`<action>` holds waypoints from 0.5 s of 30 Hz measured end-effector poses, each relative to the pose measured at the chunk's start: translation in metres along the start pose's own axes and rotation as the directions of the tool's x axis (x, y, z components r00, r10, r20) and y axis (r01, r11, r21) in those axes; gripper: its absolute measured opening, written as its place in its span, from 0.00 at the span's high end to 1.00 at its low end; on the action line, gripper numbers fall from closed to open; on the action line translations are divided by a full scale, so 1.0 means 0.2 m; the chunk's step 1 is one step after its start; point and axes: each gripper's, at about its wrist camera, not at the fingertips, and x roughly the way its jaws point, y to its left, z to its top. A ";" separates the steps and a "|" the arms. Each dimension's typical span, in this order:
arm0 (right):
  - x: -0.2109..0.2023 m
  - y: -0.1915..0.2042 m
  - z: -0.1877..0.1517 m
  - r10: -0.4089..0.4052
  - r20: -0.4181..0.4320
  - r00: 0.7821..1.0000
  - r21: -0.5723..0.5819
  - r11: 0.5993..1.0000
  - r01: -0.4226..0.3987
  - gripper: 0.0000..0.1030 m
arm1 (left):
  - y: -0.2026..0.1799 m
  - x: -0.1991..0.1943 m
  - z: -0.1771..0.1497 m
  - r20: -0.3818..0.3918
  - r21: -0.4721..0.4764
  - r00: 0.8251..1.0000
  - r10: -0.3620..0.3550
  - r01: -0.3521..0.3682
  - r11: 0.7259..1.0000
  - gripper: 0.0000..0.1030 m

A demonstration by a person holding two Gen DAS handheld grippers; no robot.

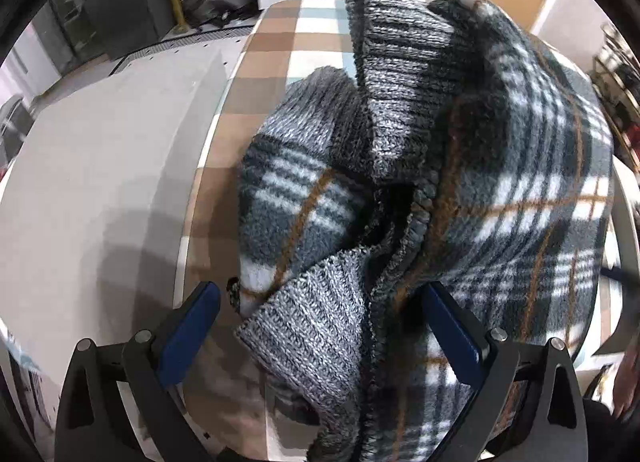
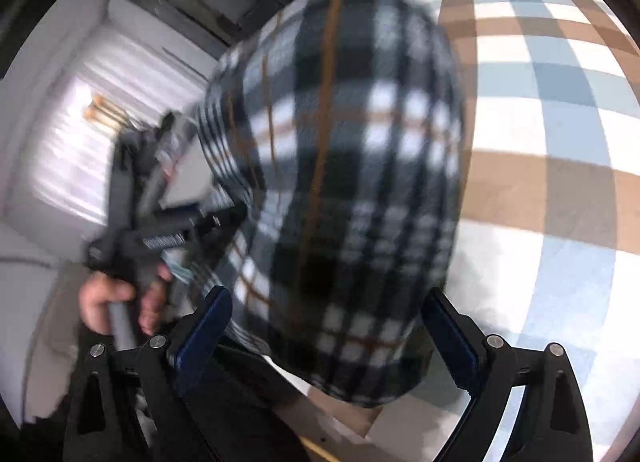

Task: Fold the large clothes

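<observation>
My left gripper point(image 1: 320, 326) stands wide, blue pads clear of the grey-knit cuff between them: nothing held. My right gripper point(image 2: 326, 336) is also spread, the grey-white plaid fleece garment point(image 2: 340, 181) bunched between its fingers, ungripped as far as the blur shows. It heaps on the brown-blue checked tablecloth point(image 1: 276, 61). Judged: regrasp stage; next, find a hem and spread it flat.

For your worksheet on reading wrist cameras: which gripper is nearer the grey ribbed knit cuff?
Left. The left gripper has the grey ribbed knit cuff between its open fingers; the right gripper's view shows only plaid fleece.
</observation>
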 end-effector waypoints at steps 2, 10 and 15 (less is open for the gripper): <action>-0.07 -0.05 0.04 -0.023 0.103 0.994 0.001 1.000 0.023 0.05 | 0.00 0.02 0.02 0.006 0.019 1.000 -0.013 0.013 1.000 0.05; 0.18 -0.26 0.16 0.104 0.037 0.994 0.108 0.988 -0.108 0.22 | -0.06 0.06 0.11 0.028 0.143 0.997 -0.072 0.067 0.987 0.44; 0.15 -0.31 0.20 0.113 0.055 0.992 0.175 0.977 -0.121 0.41 | -0.20 0.07 0.18 0.043 0.207 0.997 -0.071 0.061 0.977 0.49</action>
